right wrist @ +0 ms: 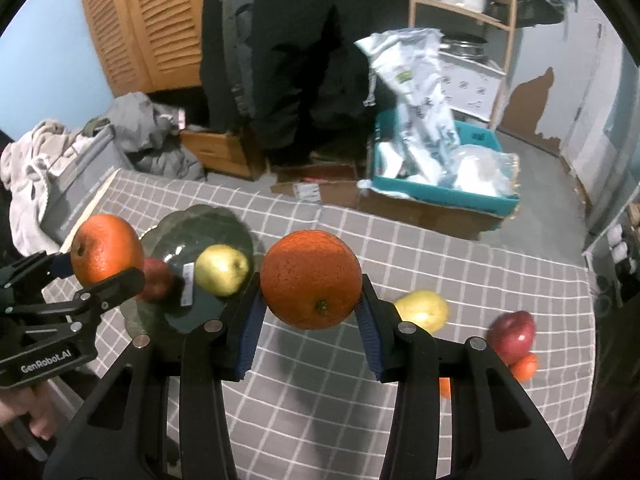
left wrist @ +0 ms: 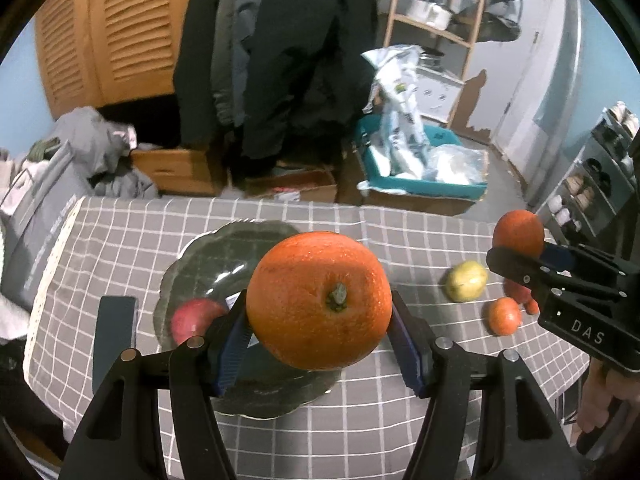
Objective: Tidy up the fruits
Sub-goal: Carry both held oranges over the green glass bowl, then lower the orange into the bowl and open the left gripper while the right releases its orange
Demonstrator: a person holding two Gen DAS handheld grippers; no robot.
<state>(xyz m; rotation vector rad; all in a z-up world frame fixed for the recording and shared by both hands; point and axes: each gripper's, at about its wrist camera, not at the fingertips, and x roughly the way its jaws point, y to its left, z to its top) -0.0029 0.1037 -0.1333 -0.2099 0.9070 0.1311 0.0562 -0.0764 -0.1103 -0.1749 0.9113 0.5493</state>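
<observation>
We see a grey white-checked cloth surface (right wrist: 320,400), dark glass plate (left wrist: 208,256) | louvred wooden doors (left wrist: 112,28) behind | left fingers (left wrist: 320,344) clamp a big round orange (left wrist: 318,300) over the plate | right fingers (right wrist: 310,320) clamp another orange (right wrist: 311,280) above the cloth.

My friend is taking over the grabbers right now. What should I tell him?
Left gripper: shut on a big orange, above the dark plate.
Right gripper: shut on another orange, over the checked tablecloth.
On the plate: a red apple and a yellow-green pear.
Left to do: both oranges, plus a yellow pear, a red apple and small orange fruits lying on the cloth.
</observation>
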